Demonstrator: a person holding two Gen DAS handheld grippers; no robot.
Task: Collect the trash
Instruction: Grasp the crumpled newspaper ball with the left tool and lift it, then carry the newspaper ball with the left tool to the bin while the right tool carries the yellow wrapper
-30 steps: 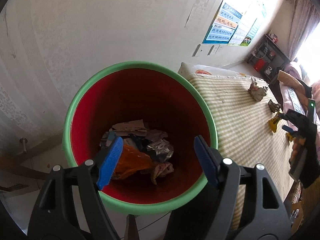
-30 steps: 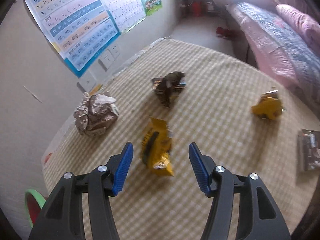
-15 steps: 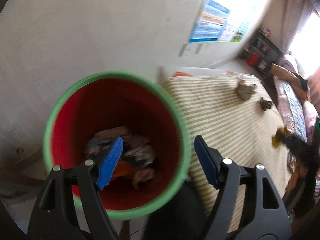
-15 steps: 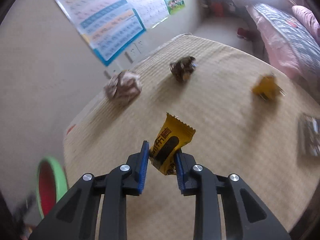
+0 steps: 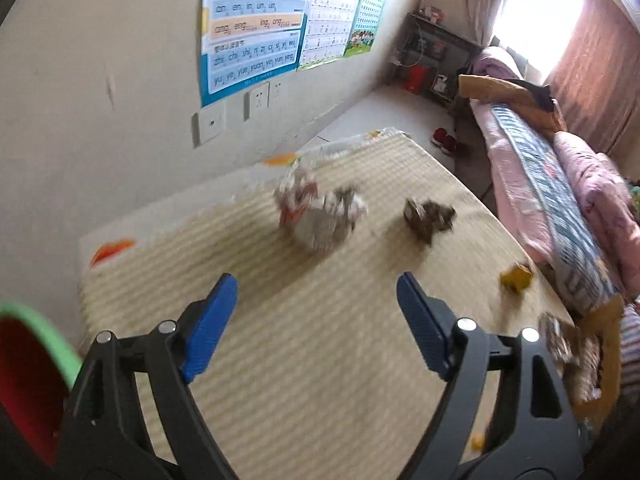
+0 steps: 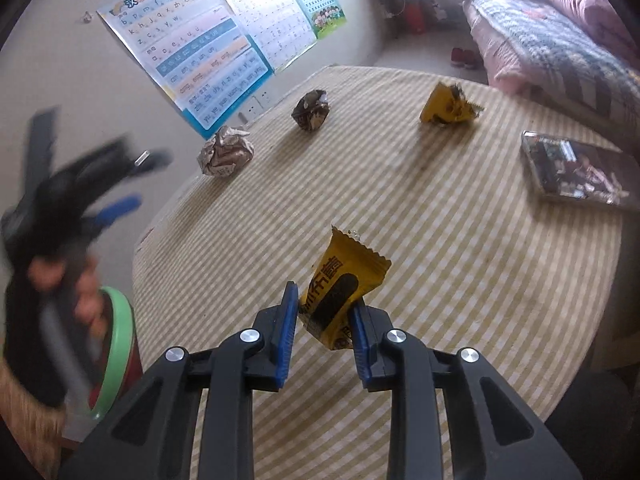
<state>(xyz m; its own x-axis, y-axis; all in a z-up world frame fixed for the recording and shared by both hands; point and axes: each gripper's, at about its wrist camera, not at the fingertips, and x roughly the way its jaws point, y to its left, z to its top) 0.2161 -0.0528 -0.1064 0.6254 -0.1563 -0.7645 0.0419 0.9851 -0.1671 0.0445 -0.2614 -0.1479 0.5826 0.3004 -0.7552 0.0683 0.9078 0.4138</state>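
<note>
While the left tool (image 5: 316,316) spreads wider, empty, right tool (image 6: 325,330) pinching yellow wrapper (image 6: 340,284).

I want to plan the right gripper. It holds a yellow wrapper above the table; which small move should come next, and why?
Probably carry the yellow wrapper, clamped in the right gripper, left toward the green-rimmed bin beside the table. The wrapper is already lifted, and the bin is the only container in view.

Big alphabet chart (image 6: 192,68) taped on the wall, wall sockets (image 5: 256,100) right under it. Pink bedding (image 5: 592,208) piled along the bed, red shoes (image 5: 444,140) on the floor, dark shelf (image 5: 436,60) by the curtains (image 5: 588,72).
</note>
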